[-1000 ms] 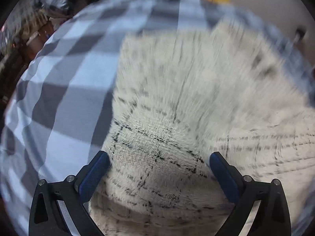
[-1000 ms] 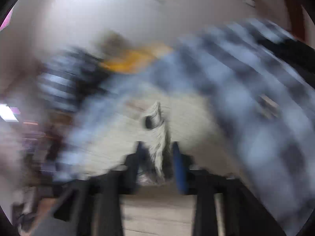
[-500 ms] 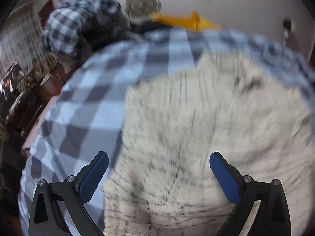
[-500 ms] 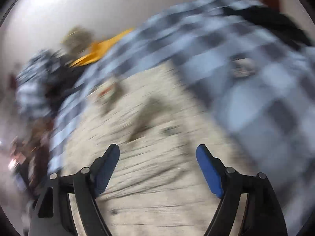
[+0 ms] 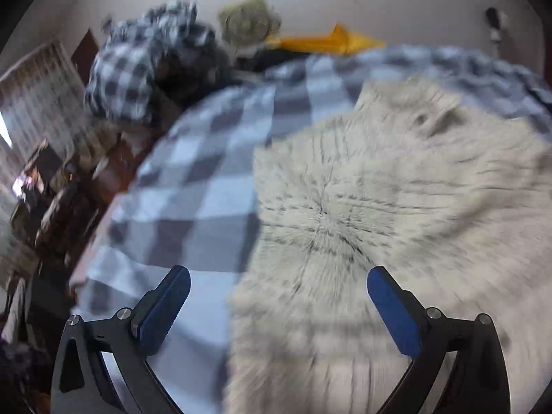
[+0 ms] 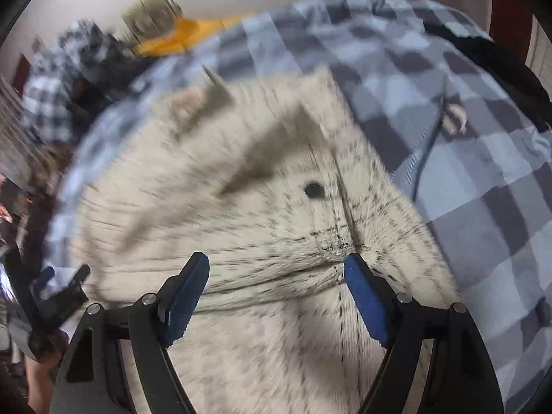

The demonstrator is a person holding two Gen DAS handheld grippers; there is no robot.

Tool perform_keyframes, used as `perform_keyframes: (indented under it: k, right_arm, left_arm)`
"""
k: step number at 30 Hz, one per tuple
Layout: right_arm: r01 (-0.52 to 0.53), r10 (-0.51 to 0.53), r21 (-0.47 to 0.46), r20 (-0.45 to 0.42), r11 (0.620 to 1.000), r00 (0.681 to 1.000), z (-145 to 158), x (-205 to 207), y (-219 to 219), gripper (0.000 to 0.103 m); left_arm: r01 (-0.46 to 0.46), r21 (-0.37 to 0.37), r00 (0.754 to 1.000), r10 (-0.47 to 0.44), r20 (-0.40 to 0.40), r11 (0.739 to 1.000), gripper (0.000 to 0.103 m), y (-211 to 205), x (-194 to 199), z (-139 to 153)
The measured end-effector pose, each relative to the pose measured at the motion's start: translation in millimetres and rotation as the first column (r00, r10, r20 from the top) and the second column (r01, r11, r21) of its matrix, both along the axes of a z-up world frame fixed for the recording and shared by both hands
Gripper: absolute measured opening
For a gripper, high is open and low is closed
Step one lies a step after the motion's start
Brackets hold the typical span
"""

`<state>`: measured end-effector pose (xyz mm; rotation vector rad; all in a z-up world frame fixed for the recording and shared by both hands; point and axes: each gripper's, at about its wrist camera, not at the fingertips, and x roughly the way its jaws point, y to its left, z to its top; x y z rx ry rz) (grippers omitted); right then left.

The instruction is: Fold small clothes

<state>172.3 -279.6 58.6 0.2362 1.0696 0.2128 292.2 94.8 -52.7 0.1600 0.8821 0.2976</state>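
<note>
Right now my left tool [image 5: 277,296] stands with its jaws spread wide and nothing between the blue pads [image 5: 165,307]; it hangs above the near left edge of the cream garment [image 5: 396,207]. My right tool [image 6: 276,291] is likewise wide apart and empty, poised over the same garment [image 6: 241,207], whose thin black grid lines blur under it.

Out from the right tool, at about 1 o'clock, a dark round button or hole [image 6: 314,190] sits on the cream cloth beside a seam; I cannot tell which it is. The garment lies spread flat on the bed's blue-and-grey checked cover [image 5: 193,179], which shows around it from 9 o'clock round to 2 o'clock in the left wrist view. At 8 o'clock in the right wrist view, the other tool's black frame shows at the frame's edge.

Farther off, at 10 to 11 o'clock, a heap of checked cloth [image 5: 138,69] is bunched up, with an orange piece [image 5: 327,39] at 12 o'clock against the pale wall [image 5: 396,0].
</note>
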Motion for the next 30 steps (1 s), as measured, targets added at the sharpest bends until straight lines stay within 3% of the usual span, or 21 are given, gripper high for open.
perform_keyframes:
  k: [5, 10, 11, 15, 18, 20, 22, 24, 27, 30]
  right_arm:
    - [-0.068, 0.068, 0.056, -0.008, 0.996, 0.998, 73, -62, -30, 0.078]
    - [-0.219, 0.22, 0.08, -0.008, 0.973, 0.975, 115, -108, -57, 0.078]
    - [-0.245, 0.246, 0.062, -0.018, 0.968, 0.969, 101, -88, -44, 0.078]
    - [-0.342, 0.337, -0.022, -0.12, 0.939, 0.934, 95, -102, -74, 0.078]
    - [-0.366, 0.352, -0.027, -0.22, 0.93, 0.91, 82, -117, -107, 0.081]
    - [-0.344, 0.316, -0.074, -0.256, 0.936, 0.914, 68, -125, -125, 0.089]
    - [-0.291, 0.249, -0.094, -0.312, 0.952, 0.917, 37, -124, -139, 0.089]
    - [-0.235, 0.208, -0.024, -0.384, 0.972, 0.9, -12, -117, -149, 0.089]
    - [-0.168, 0.159, 0.02, -0.457, 0.986, 0.875, -76, -104, -155, 0.089]
    - [-0.145, 0.144, 0.037, -0.513, 0.989, 0.846, -134, -87, -150, 0.089]
  left_arm:
    - [0.044, -0.069, 0.997, -0.039, 0.069, 0.997, 0.103, 8, -124, 72]
    - [0.035, -0.136, 0.996, -0.023, 0.089, 0.99, 0.103, 22, -251, 147]
    - [0.037, -0.145, 0.996, -0.025, 0.08, 0.989, 0.103, 24, -261, 154]
    - [0.091, -0.236, 0.996, -0.086, 0.031, 0.968, 0.103, 23, -314, 173]
    - [0.135, -0.247, 0.989, -0.146, -0.029, 0.96, 0.103, 18, -331, 154]
    - [0.127, -0.252, 0.984, -0.153, -0.09, 0.959, 0.103, 17, -330, 125]
    - [0.11, -0.319, 0.977, -0.162, -0.142, 0.941, 0.103, 21, -323, 95]
    - [0.07, -0.354, 0.967, -0.151, -0.206, 0.933, 0.103, 28, -311, 57]
    - [0.074, -0.311, 0.938, -0.172, -0.3, 0.947, 0.102, 30, -297, 6]
    - [0.096, -0.289, 0.893, -0.21, -0.397, 0.953, 0.097, 31, -286, -38]
